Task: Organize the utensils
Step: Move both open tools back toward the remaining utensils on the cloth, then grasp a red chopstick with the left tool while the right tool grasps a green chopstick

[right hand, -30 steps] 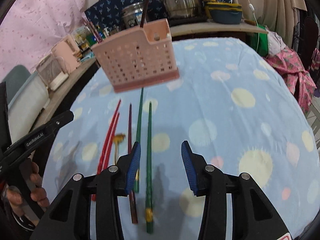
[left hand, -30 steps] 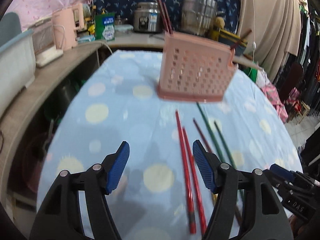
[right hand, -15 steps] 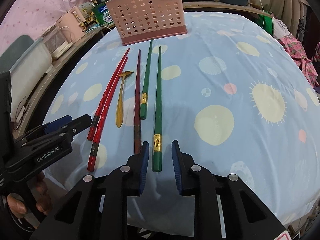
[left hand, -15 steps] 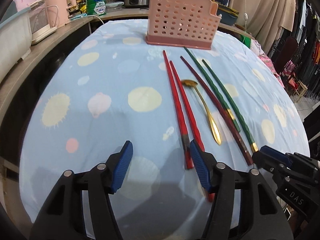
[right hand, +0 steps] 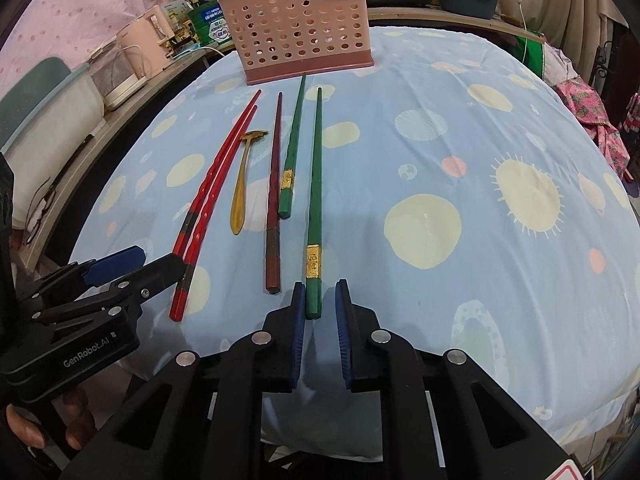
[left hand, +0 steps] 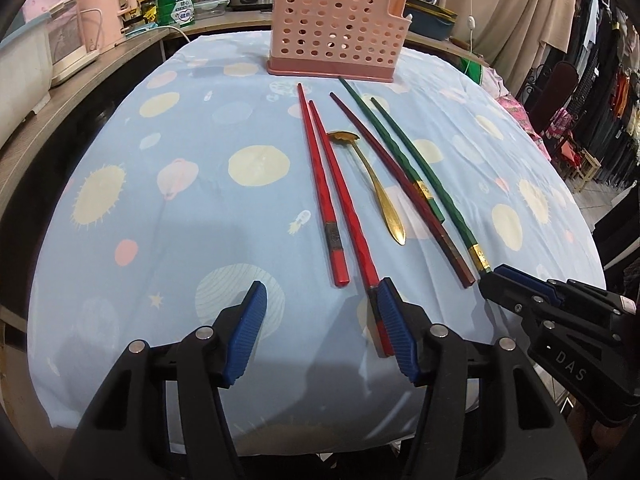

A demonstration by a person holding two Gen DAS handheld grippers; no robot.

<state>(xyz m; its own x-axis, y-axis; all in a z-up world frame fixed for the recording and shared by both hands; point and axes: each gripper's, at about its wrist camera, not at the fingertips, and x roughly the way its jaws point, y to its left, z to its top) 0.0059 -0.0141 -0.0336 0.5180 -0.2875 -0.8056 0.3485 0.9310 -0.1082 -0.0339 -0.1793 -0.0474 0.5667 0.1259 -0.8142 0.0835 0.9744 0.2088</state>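
A pink perforated utensil basket stands at the far end of the blue spotted tablecloth. In front of it lie two red chopsticks, a gold spoon, a dark red chopstick and two green chopsticks. My right gripper is closing, with the near end of the longer green chopstick between its blue pads; a gap shows beside the right pad. My left gripper is open, and the longer red chopstick's near end lies by its right pad.
A wooden counter runs along the left with a pink kettle and white appliances; pots stand behind the basket. Hanging clothes fill the right. A hand holds the left gripper's handle. The table's near edge is just under both grippers.
Both grippers have dropped toward the near ends of the utensils. The right jaws have narrowed around the green chopstick's end. The left jaws have narrowed slightly beside the red chopsticks.
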